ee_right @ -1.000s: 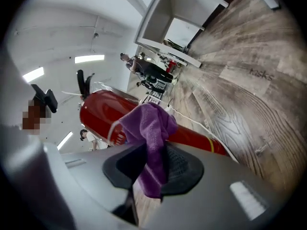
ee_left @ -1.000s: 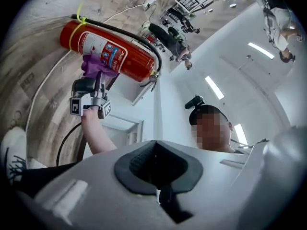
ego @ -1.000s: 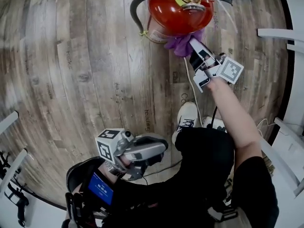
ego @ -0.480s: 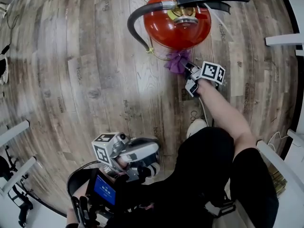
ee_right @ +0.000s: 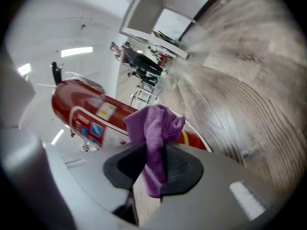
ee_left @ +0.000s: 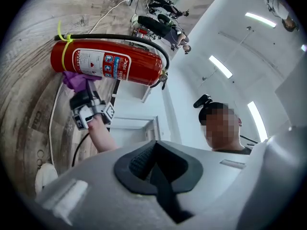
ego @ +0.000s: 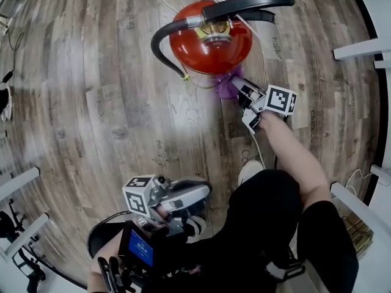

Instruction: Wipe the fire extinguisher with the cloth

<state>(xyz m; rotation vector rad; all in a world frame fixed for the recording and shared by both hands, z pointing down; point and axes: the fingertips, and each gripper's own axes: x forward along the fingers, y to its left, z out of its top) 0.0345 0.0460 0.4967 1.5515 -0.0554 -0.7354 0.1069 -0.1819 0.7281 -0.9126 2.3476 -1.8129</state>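
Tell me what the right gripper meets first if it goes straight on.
The red fire extinguisher. The purple cloth clamped in the right gripper sticks out ahead, so the cloth would press on the cylinder first; whether it already touches I cannot tell.

Bright ceiling strip lamps [ee_left: 220,66] light everything evenly, glare whitens the wood floor [ego: 183,112], and fisheye edges bend and blur

The head view looks steeply down on the fire extinguisher [ego: 211,41] from above. The left gripper view faces it from farther back, the right gripper view from close beside; all three share it.
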